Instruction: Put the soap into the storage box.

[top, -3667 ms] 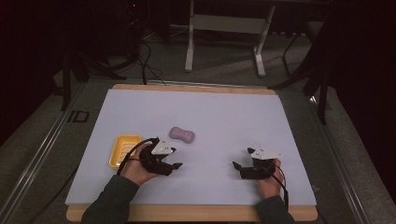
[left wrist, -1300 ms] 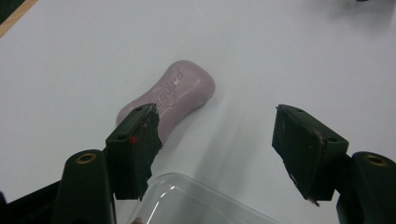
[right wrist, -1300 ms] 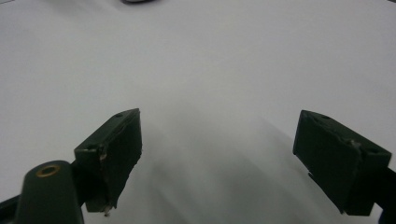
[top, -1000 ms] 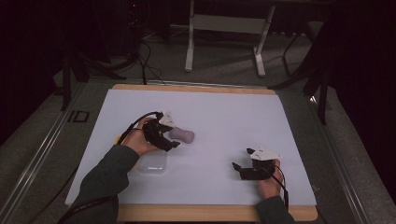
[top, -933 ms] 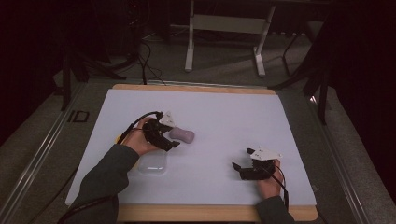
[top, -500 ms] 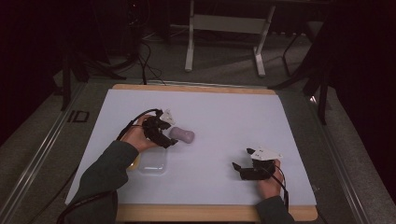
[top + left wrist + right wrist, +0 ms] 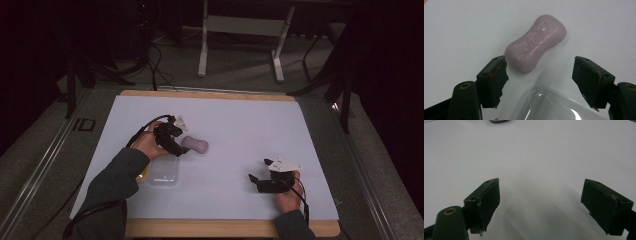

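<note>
A mauve bar of soap (image 7: 196, 145) lies left of the middle of the white table top (image 7: 240, 120). My left gripper (image 7: 181, 143) sits at its left end. In the left gripper view the soap (image 7: 536, 46) bears a stamped brand name. Its near end lies between the tips of my left gripper (image 7: 540, 61), close to the left pad (image 7: 495, 77). The jaws have just been opening and the pads do not press on the soap. My right gripper (image 7: 256, 175) rests near the front right, open (image 7: 540, 195), with bare table between its jaws.
A clear plastic lid (image 7: 164, 172) lies just in front of the left gripper and also under its jaws (image 7: 554, 105). A yellow tray (image 7: 143, 175) peeks out from under the left forearm. The wooden table edge (image 7: 225, 227) runs along the front.
The left hand left the yellow tray and went up to the soap, and the clear lid now lies on the table. Within the last second its jaws spread a little. The right hand kept still.
</note>
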Demonstrator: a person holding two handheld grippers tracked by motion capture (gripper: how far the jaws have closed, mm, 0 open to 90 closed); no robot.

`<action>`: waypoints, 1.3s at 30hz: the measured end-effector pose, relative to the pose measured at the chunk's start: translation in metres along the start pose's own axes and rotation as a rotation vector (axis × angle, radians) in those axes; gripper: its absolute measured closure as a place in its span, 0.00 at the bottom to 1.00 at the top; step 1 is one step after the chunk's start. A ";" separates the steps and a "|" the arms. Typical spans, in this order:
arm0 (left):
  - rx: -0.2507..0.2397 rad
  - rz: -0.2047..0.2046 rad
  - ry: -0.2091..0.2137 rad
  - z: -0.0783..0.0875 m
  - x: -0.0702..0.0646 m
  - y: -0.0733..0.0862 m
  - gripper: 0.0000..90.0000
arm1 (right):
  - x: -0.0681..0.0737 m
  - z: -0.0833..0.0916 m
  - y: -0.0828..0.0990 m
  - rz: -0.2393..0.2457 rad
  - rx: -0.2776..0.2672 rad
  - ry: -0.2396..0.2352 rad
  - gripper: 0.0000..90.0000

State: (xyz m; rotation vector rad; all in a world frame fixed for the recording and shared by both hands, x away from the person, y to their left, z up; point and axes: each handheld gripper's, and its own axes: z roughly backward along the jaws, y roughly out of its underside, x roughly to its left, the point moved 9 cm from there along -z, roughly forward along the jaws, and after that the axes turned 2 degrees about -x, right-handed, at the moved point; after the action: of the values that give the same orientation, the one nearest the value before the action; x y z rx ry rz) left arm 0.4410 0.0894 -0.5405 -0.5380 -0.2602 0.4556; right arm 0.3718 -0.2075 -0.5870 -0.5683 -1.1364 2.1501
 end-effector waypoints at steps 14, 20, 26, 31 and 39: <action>0.015 0.007 0.005 -0.016 0.001 -0.006 0.20 | 0.001 0.000 0.000 0.005 0.002 -0.003 0.17; 0.035 -0.005 -0.009 -0.022 0.001 -0.010 0.14 | 0.001 -0.001 0.000 0.009 0.006 -0.002 0.20; 0.046 0.002 -0.010 -0.030 0.003 -0.013 0.10 | 0.001 -0.001 0.000 0.010 0.006 -0.002 0.20; 0.057 0.009 -0.015 -0.039 0.005 -0.014 0.09 | 0.001 -0.001 0.000 0.009 0.005 -0.002 0.20; 0.070 0.001 0.007 -0.055 -0.002 -0.021 0.03 | 0.001 -0.001 0.000 0.009 0.005 -0.003 0.20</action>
State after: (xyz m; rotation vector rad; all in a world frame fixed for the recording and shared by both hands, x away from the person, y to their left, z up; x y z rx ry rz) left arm 0.4662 0.0492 -0.5749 -0.4710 -0.2363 0.4618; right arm 0.3716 -0.2065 -0.5877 -0.5690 -1.1316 2.1613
